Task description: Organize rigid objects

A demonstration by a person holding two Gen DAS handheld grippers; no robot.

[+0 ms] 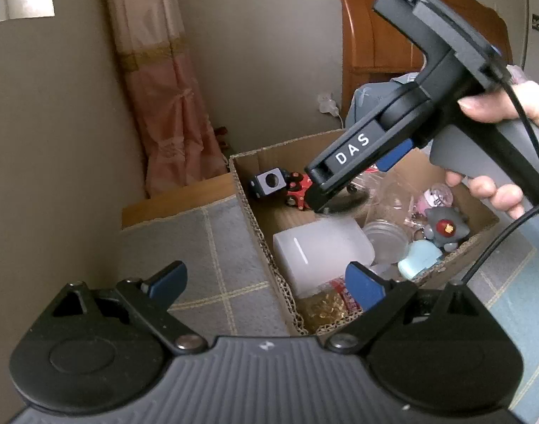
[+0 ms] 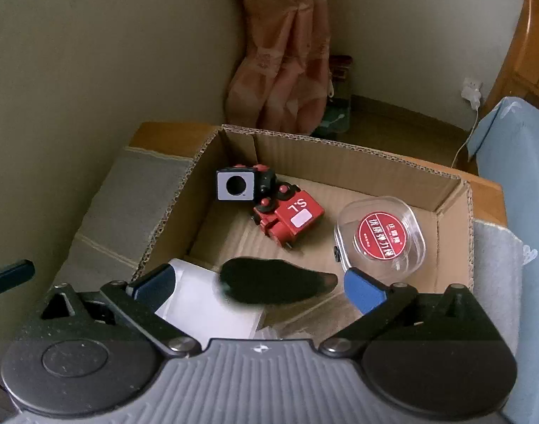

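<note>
The right tongs [image 2: 255, 288] hang spread wide over the cardboard box [image 2: 393, 157], clamped on nothing. A blurred black object [image 2: 276, 284] sits between the pads; if it is dropping, it may bounce or land on the white box [image 2: 206, 304] at 7 o'clock. The red toy [image 2: 290, 221] lies beyond at 12, the clear case [image 2: 380, 236] at 2. The left tongs [image 1: 266, 282] also gape empty.

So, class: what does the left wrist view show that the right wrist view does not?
Left wrist only: the right gripper seen from outside with a hand on it, a grey figurine, a pale blue item.
Right wrist only: a clear case with a red label.
Both: the cardboard box, red toy, white block.
</note>
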